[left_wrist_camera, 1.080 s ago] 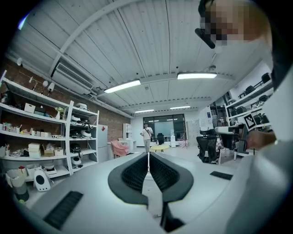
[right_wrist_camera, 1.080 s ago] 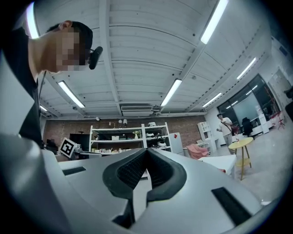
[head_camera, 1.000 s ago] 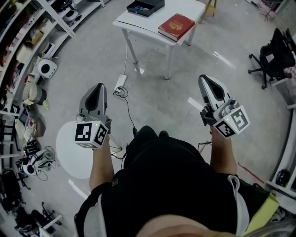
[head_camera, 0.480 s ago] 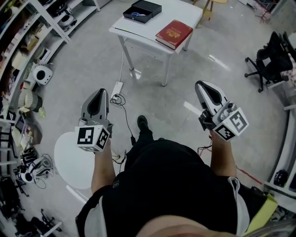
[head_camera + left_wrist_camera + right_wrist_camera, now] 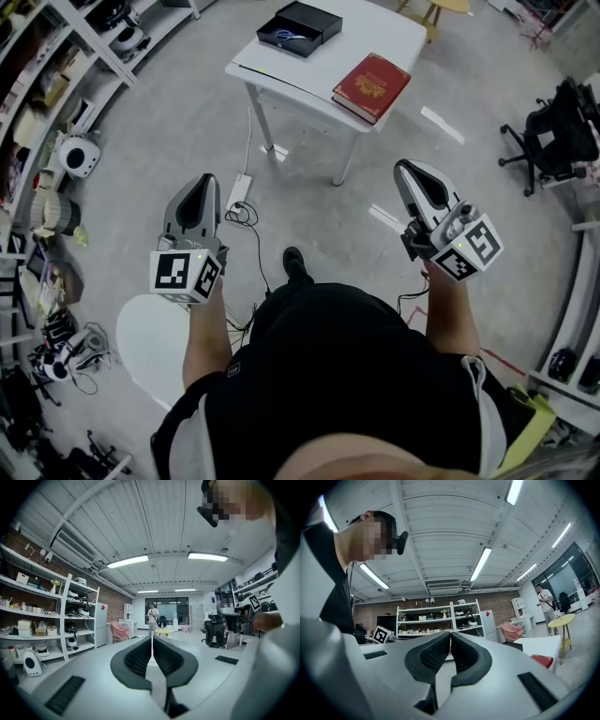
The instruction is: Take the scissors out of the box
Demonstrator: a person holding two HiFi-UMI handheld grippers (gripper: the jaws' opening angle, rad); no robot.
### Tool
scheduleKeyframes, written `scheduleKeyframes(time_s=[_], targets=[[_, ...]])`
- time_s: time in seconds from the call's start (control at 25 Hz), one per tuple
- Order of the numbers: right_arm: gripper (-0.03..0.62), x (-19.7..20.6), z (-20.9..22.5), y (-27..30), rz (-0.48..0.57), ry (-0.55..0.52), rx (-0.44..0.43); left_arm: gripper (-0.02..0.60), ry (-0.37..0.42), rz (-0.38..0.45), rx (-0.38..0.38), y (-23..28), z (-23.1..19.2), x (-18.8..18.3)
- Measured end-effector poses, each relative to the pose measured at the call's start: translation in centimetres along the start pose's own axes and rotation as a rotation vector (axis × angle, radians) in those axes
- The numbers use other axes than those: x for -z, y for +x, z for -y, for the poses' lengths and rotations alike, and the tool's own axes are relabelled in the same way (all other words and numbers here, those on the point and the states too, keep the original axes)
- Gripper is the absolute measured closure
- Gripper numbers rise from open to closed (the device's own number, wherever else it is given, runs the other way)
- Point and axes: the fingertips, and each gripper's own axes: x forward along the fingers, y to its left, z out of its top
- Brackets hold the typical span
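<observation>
A black open box (image 5: 298,28) stands on the far left corner of a white table (image 5: 375,37). Scissors (image 5: 289,36) with blue handles lie inside it. My left gripper (image 5: 199,183) and right gripper (image 5: 412,171) hang level over the floor, well short of the table, each with nothing in it. In the left gripper view the left gripper (image 5: 151,637) has its pads pressed together. In the right gripper view the right gripper (image 5: 450,633) is shut too, and the box (image 5: 512,644) shows dark beyond it on the table (image 5: 541,645).
A red book (image 5: 371,86) lies on the table's near right corner. Shelving (image 5: 56,103) lines the left side, and a round white stool (image 5: 150,342) stands by my left leg. A power strip with cables (image 5: 242,183) lies on the floor. An office chair (image 5: 562,127) is at the right. A person (image 5: 152,617) stands far off.
I have stepped forward, one foot now ahead. The table with the box and book sits lower and nearer in the head view. Both grippers have stayed shut and empty.
</observation>
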Motion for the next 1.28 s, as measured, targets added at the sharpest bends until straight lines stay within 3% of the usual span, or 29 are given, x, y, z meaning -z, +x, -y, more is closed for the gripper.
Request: scheduleKeyframes(time_s=[0.56, 1.08, 1.28], targets=[[0.563, 0.3, 1.8, 11.9, -0.02, -0.01, 0.003, 0.558, 0.002, 0.031, 0.037, 6.1, -9.6, -0.7], [0.563, 0.5, 4.7, 18.3, -0.005, 0.008, -0.024, 0.558, 0.006, 0.019, 0.036, 10.2, -13.8, -0.5], [0.563, 0.4, 8.0, 19.8, 0.006, 0.015, -0.018, 0.558, 0.031, 0.018, 0.039, 14.0, -14.4, -0.9]])
